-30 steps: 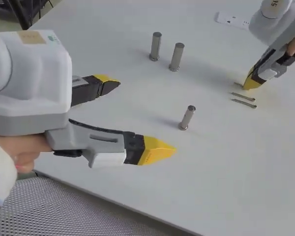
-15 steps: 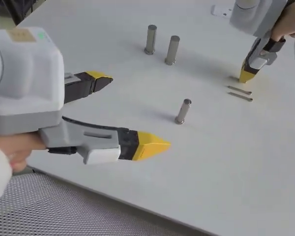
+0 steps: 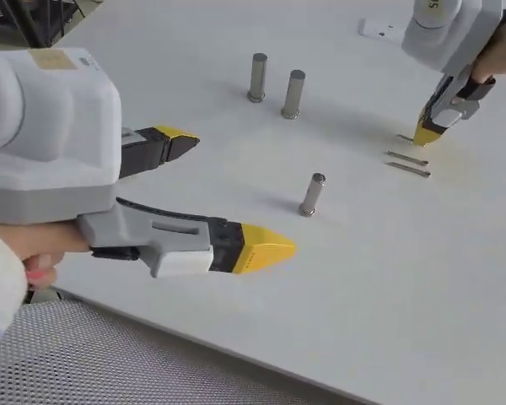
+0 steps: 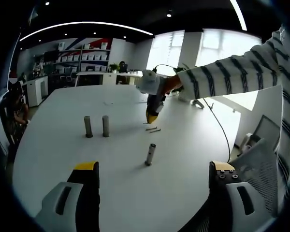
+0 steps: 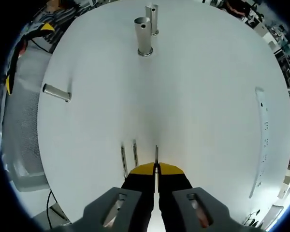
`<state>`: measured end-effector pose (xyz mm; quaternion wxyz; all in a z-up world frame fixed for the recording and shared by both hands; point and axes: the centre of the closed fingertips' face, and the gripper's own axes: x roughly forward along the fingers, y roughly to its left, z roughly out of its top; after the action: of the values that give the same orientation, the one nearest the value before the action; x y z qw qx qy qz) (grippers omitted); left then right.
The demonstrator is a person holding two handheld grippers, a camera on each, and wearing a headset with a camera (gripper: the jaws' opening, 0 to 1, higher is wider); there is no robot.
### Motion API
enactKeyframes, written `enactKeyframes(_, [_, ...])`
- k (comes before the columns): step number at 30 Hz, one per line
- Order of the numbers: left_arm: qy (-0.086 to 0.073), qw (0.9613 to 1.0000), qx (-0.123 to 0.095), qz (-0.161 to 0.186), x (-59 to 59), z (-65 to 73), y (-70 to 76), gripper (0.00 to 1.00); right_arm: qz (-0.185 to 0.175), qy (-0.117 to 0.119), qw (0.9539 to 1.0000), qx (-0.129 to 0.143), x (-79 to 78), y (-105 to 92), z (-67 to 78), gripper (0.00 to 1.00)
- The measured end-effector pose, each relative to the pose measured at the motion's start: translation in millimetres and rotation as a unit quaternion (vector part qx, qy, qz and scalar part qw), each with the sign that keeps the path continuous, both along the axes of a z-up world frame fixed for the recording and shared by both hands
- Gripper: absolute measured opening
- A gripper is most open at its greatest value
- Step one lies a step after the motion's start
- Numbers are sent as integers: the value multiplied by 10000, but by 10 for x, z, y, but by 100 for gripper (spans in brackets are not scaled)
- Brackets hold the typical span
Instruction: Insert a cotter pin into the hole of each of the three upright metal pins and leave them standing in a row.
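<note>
Three upright metal pins stand on the white table: two close together at the back and one alone nearer me. My left gripper hovers open and holding nothing at the near left, short of the lone pin. At the far right my right gripper points down at the table, shut on a cotter pin that sticks out from its tips. Two loose cotter pins lie side by side just beside it, shown too in the right gripper view.
A white power strip lies at the table's far edge. The table's near edge runs diagonally below my left gripper, with a grey mesh surface beyond it. A striped sleeve reaches in from the right.
The head camera has shifted a little. The right gripper stays at the cotter pins, tips down on the table; the left gripper keeps its place, open.
</note>
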<state>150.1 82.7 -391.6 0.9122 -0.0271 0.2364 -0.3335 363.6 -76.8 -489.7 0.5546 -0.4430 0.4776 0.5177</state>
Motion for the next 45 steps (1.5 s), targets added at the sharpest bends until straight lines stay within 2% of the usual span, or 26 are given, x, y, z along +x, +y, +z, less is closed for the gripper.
enactKeyframes(1, [-14, 10000, -15, -7, 0, 9, -7, 92, 18, -6, 9999, 159, -39, 26, 51, 0])
enactKeyframes(4, [-24, 10000, -46, -52, 2, 33, -35, 91, 136, -159, 9994, 285, -70, 12, 176, 0])
enactKeyframes(7, [-37, 9999, -69, -81, 10, 48, -53, 90, 351, -360, 9980, 384, -194, 17, 303, 0])
enactKeyframes(11, [-55, 9998, -181, -108, 31, 70, -80, 89, 363, -547, 9961, 593, -309, 0, 435, 0])
enactKeyframes(21, [-18, 9992, -357, -168, 102, 79, -127, 84, 618, -1018, 9859, 1176, -731, 167, 696, 0])
enactKeyframes(26, [17, 9988, -436, -203, 146, 119, -175, 81, 881, -1363, 9745, 1551, -967, 357, 920, 0])
enactKeyframes(29, [21, 9981, -578, -189, 186, 163, -201, 78, 1008, -1516, 9687, 1690, -939, 444, 959, 0])
enactKeyframes(30, [21, 9978, -635, -182, 203, 180, -212, 77, 1101, -1607, 9653, 1736, -994, 475, 1019, 0])
enactKeyframes(32, [32, 9973, -713, -173, 230, 202, -233, 76, 1166, -1685, 9623, 1787, -1087, 510, 1087, 0])
enactKeyframes(37, [98, 9951, -967, -168, 290, 251, -293, 70, 1285, -1864, 9538, 1976, -1144, 607, 1147, 0])
enactKeyframes(38, [115, 9947, -1013, -161, 299, 259, -302, 68, 1279, -1902, 9504, 2100, -1189, 637, 1181, 0])
enactKeyframes(40, [187, 9928, -1178, -112, 330, 285, -324, 65, 1281, -1904, 9471, 2243, -1274, 660, 1199, 0])
enactKeyframes(42, [199, 9913, -1298, -96, 357, 317, -345, 62, 1332, -1982, 9440, 2276, -1337, 672, 1207, 0])
enactKeyframes(43, [213, 9907, -1341, -89, 372, 328, -356, 61, 1424, -2061, 9403, 2303, -1366, 685, 1210, 0])
enactKeyframes(45, [277, 9896, -1407, -100, 385, 324, -381, 60, 1503, -2094, 9367, 2369, -1432, 704, 1212, 0])
